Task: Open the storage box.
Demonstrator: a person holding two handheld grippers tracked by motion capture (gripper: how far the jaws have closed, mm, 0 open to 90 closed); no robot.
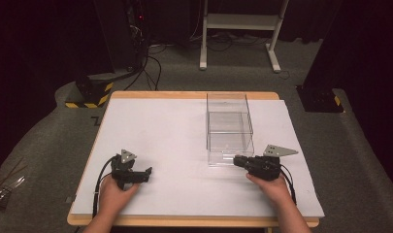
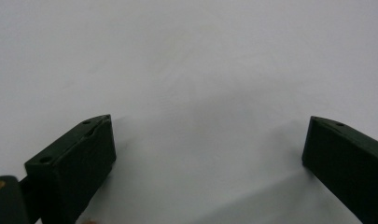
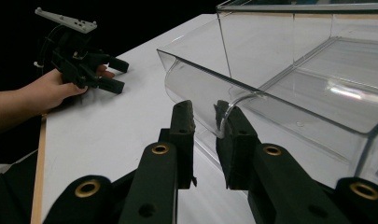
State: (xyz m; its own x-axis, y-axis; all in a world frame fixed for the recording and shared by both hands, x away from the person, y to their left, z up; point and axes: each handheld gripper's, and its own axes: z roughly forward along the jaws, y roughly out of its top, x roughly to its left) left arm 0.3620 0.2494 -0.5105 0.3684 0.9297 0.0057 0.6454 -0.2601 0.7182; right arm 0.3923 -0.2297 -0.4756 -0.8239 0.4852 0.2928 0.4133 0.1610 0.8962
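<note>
1. Worktop (image 1: pixel 174 141): white sheet over a wooden board, with grey carpeted floor (image 1: pixel 359 160) around it.
2. Clear plastic bin (image 1: pixel 229 127): standing on the right half of the worktop, open at the top, with its curved front lip toward the person's side.
3. Right claw (image 1: pixel 237 160): held level at the bin's near edge, pointing left across the worktop. In the right gripper view (image 3: pixel 204 120), narrowed to a small gap around the bin's (image 3: pixel 289 79) front lip. Wall of the lip between the two jaws, right jaw against it on the inside, left jaw just outside it. Cannot tell whether both pads press on the plastic.
4. Left claw (image 1: pixel 144 174): resting low on the left half of the worktop, well apart from the bin. In the left gripper view (image 2: pixel 208 144), spread wide over bare white surface, nothing between the jaws.
</note>
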